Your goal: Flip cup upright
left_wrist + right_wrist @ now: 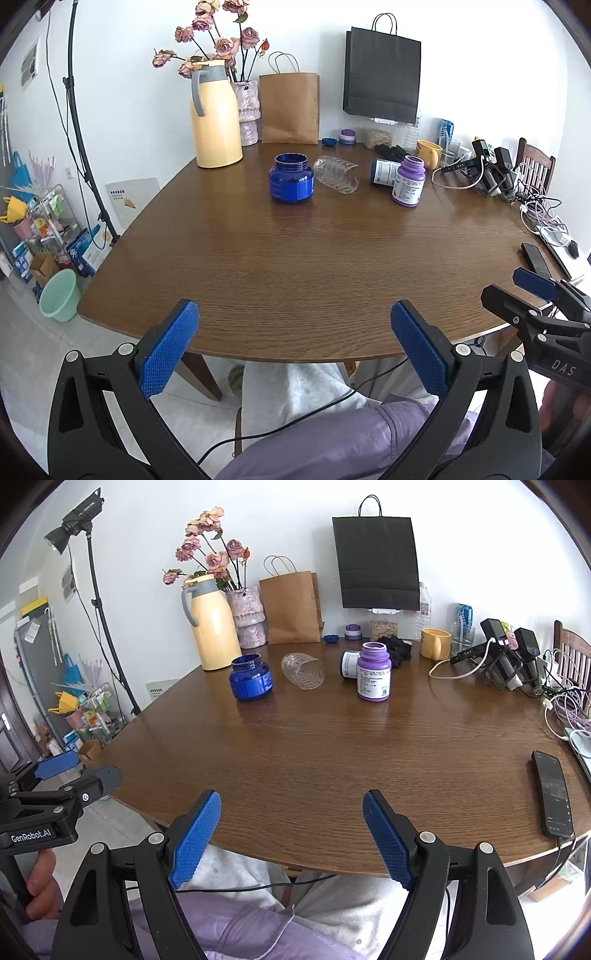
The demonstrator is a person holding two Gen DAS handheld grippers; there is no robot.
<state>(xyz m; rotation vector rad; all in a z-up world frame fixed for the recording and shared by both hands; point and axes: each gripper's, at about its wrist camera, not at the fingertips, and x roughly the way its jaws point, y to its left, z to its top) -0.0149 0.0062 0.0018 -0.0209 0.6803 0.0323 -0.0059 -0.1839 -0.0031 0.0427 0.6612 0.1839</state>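
Observation:
A clear ribbed plastic cup [337,173] lies on its side near the far middle of the wooden table [295,258], between a blue jar [291,178] and a purple bottle [408,181]. It also shows in the right wrist view [303,671]. My left gripper [295,347] is open and empty at the table's near edge, far from the cup. My right gripper [291,834] is open and empty too, also at the near edge. The right gripper shows in the left wrist view [517,291], and the left gripper in the right wrist view [79,770].
A yellow thermos [214,114], flower vase [246,110], brown bag [290,109] and black bag [382,74] stand at the back. A white-labelled bottle [384,171] lies behind the purple one. A yellow mug [436,643], cables [565,705] and a phone [553,794] lie at right.

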